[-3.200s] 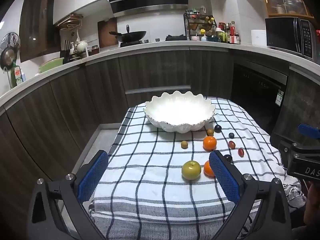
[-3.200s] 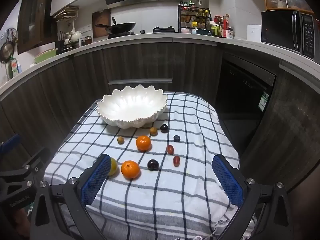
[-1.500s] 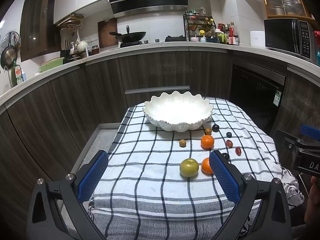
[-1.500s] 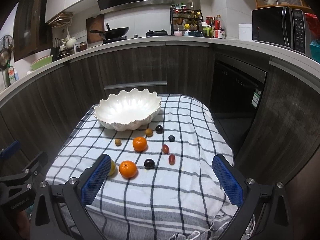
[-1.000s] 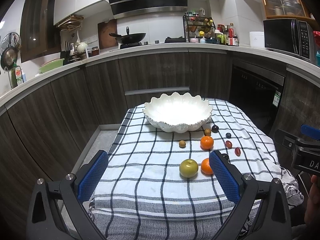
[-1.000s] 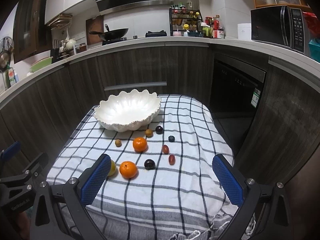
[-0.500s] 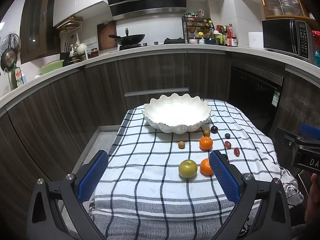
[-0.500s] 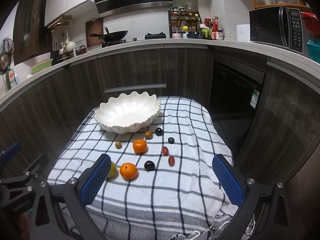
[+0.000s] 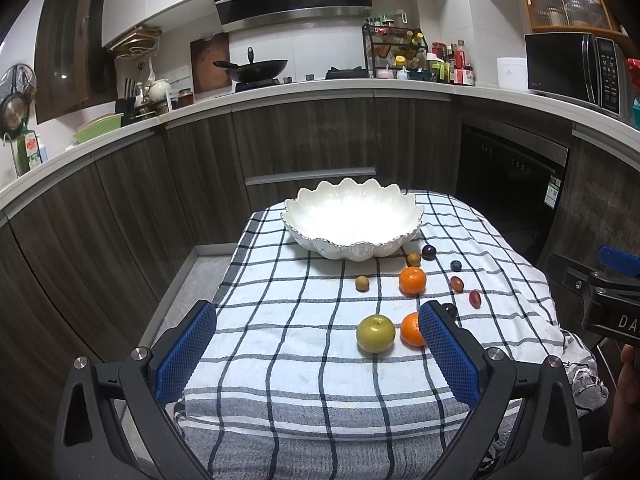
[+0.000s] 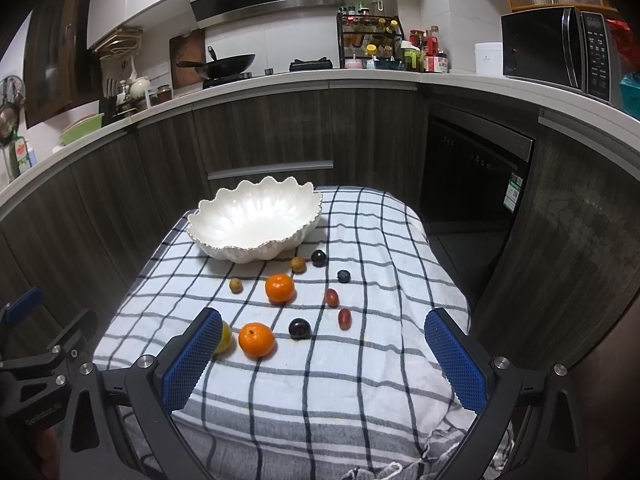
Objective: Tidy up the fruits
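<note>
Low in the left wrist frame the left gripper (image 9: 316,344) hangs with its blue pads (image 9: 185,350) spread wide and nothing between them, above the near hem of the checked cloth (image 9: 280,360). The right gripper (image 10: 325,356) is likewise wide apart and empty, low in its own frame. Bare cloth fills the lower centre of both views, the widest open room; the cloth's left edge drops off towards the dark cabinets (image 9: 100,220) at the left of the frame, its right edge falls away by the black oven front (image 10: 476,184).

Just beyond the pads lie the fruits: a green apple (image 9: 375,333), stem end up, just beside an orange (image 9: 412,329) half hidden by the right pad. In the right wrist view that orange (image 10: 257,339) sits centre-left, a dark plum (image 10: 299,328) to its right, then two oval red grapes (image 10: 344,318), long axes roughly up the frame. Farther up lie a second orange (image 10: 280,289), a small brown fruit (image 10: 236,285), another brown one (image 10: 298,264), a dark grape (image 10: 319,257) and a blue berry (image 10: 343,276), all apart from each other.

Beyond them, mid-frame, stands the white scalloped bowl (image 10: 224,220), upright, wider than deep, near the cloth's far edge
</note>
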